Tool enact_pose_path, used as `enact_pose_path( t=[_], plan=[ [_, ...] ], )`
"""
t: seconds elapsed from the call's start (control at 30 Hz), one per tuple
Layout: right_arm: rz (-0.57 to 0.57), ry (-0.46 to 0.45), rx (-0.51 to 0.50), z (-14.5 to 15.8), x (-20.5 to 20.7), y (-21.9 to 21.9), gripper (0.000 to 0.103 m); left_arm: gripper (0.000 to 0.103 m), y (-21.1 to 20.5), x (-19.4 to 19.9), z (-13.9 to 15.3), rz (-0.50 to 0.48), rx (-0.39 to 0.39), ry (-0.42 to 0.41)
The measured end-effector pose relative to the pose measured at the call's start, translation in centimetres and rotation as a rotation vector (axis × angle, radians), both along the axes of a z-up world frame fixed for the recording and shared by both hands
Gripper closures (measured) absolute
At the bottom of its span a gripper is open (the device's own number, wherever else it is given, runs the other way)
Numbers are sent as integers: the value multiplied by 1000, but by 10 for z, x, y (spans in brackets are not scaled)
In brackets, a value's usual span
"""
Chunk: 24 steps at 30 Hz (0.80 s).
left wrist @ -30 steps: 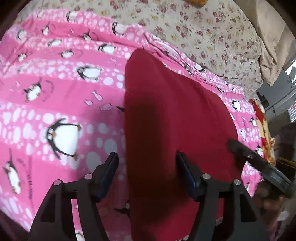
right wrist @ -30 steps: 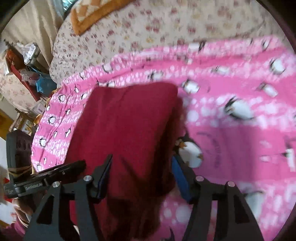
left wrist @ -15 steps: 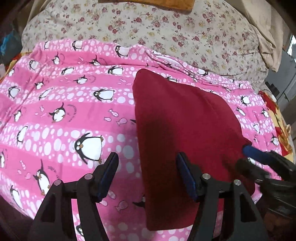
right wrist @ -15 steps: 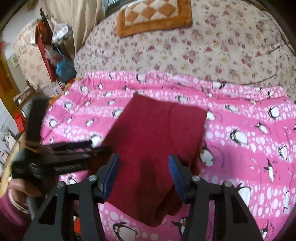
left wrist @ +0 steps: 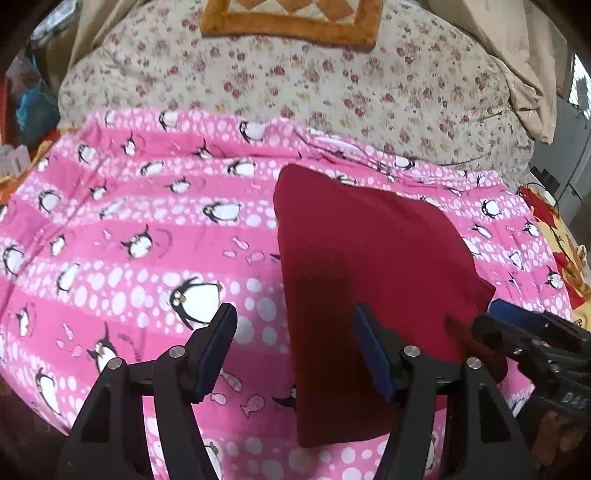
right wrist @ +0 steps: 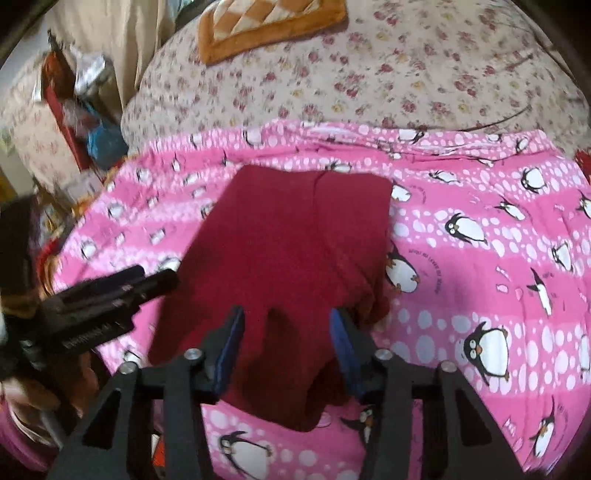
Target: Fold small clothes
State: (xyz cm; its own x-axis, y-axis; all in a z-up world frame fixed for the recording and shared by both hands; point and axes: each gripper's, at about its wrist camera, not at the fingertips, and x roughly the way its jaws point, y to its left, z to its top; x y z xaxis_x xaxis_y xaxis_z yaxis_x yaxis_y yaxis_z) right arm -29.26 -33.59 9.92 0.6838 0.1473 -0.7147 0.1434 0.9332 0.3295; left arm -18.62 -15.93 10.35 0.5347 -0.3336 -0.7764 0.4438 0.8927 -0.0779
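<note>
Where two grippers hover, one red garment (left wrist: 369,266) lies.

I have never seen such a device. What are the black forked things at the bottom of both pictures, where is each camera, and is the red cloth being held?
The black forks are two hand-held grippers; a person carries one in each hand, and each has a wide-angle camera looking along its two fingers. One picture comes from the left gripper, the other from the right gripper. Each view also shows the other gripper at its edge.

On the surface lies a pink penguin blanket over a floral bedcover, with an orange patterned cushion behind. On the blanket rests a dark red garment, folded.

Neither gripper holds it: both hang above the cloth with fingers apart. The right one's fingers are opening, with nothing clamped between them.
</note>
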Motion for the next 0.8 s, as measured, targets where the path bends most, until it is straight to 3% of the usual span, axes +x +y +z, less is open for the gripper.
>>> enact_pose_path(
  t=[0.13, 0.3, 0.8],
  plan=[
    [-39, -35, -18, 13, -6, 1, 39, 58, 2, -6, 9, 10, 8, -48],
    [-87, -57, -10, 23, -11, 0, 25, 58, 10, -12, 18, 30, -9, -66],
    [-98, -61, -14, 26, -10, 13, 15, 58, 20, -22, 29, 64, 1, -105]
  ],
)
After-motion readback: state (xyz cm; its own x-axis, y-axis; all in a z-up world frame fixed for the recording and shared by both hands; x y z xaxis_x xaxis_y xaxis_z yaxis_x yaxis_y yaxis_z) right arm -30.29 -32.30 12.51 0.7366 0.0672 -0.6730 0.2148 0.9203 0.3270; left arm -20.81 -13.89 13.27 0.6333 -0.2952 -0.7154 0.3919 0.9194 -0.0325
